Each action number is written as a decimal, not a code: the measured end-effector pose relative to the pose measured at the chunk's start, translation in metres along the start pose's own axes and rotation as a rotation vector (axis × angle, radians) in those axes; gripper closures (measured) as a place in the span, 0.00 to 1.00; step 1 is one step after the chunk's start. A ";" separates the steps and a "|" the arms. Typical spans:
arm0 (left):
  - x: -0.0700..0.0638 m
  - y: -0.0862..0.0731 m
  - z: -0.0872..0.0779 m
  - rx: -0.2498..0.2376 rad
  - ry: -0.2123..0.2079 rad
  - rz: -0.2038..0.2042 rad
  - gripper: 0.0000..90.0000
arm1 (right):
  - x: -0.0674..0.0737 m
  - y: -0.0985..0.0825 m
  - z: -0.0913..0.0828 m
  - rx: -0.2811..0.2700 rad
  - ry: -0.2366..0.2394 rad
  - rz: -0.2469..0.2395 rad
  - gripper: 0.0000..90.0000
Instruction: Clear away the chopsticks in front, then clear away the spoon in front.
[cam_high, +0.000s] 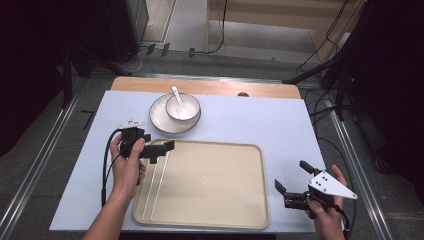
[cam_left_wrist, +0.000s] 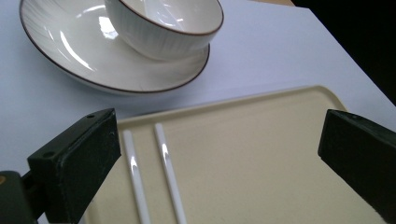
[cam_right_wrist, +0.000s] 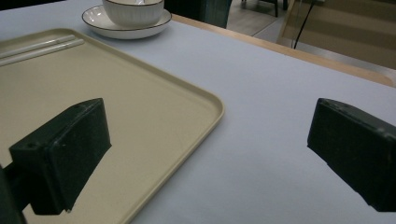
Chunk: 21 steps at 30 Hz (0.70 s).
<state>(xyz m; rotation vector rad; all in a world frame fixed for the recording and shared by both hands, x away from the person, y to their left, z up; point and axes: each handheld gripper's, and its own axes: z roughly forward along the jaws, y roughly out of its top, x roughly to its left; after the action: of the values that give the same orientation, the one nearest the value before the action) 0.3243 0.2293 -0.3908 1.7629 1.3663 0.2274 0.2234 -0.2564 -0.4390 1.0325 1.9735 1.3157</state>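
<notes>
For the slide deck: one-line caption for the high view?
Left gripper open above two white chopsticks lying in a beige tray; bowl with spoon on plate behind; right gripper open beside the tray.

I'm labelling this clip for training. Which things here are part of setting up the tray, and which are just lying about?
Part of the job:
- chopsticks, lying in the tray
- tray
- left claw, open above the chopsticks
- bowl, spoon and plate, probably next

Lying about:
- right claw, open, idle beside the tray
- cables on the floor
</notes>
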 end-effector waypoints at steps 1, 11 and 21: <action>0.003 0.004 0.001 -0.002 -0.007 0.004 0.00 | 0.000 0.000 0.000 0.003 0.002 0.003 0.00; 0.026 0.036 0.012 -0.010 -0.012 0.014 0.00 | 0.000 0.000 0.000 -0.002 0.003 0.000 0.00; 0.039 0.060 0.027 -0.025 -0.014 0.010 0.00 | 0.001 0.000 0.002 0.001 0.012 -0.007 0.00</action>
<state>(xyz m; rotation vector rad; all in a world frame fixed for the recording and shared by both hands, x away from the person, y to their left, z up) 0.3976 0.2476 -0.3778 1.7480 1.3399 0.2363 0.2243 -0.2543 -0.4397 1.0196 1.9849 1.3206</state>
